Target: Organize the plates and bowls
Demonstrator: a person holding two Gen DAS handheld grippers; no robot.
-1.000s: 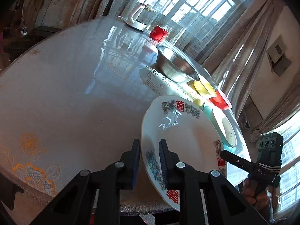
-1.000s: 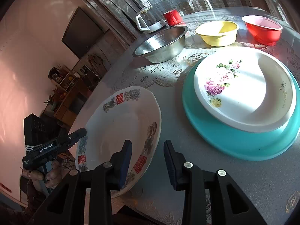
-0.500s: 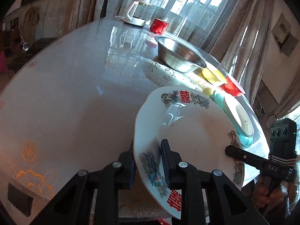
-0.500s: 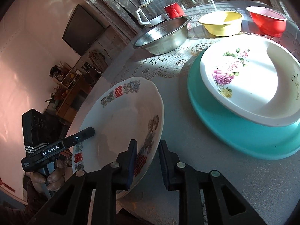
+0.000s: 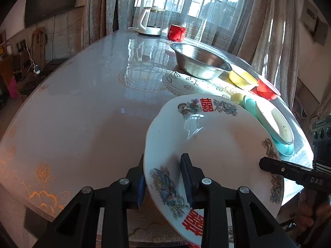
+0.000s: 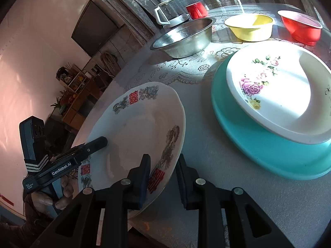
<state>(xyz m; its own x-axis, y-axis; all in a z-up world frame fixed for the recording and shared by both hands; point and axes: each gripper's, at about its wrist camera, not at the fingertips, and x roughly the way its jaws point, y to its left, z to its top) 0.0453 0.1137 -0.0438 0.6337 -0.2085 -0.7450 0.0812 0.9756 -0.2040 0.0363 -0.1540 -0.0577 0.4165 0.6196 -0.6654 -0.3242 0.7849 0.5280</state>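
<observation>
A white plate [image 5: 217, 144] with red characters and bird prints hangs tilted over the table's near edge, between both grippers. My left gripper [image 5: 162, 175] straddles the plate's rim; its jaws are opening and stand wider than the rim. On the opposite rim [image 6: 165, 161] my right gripper [image 6: 162, 171] is shut, one finger on the plate's face and the other beneath it. Beyond it, a white rose plate [image 6: 279, 95] lies on a teal plate [image 6: 258, 144]. A steel bowl [image 6: 184, 39], a yellow bowl [image 6: 250, 26] and a red bowl [image 6: 300, 26] stand in a row behind.
The round table [image 5: 82, 113] carries a kettle [image 5: 148, 24] and a red cup [image 5: 175, 33] at its far side by the window. A person's hand [image 6: 51, 198] holds the left gripper's handle below the table edge. Shelves and a cabinet stand against the wall on the left.
The left jaws have spread apart around the plate's rim. The right jaws have come together on the opposite rim. The left view has rolled and the plate sits more tilted.
</observation>
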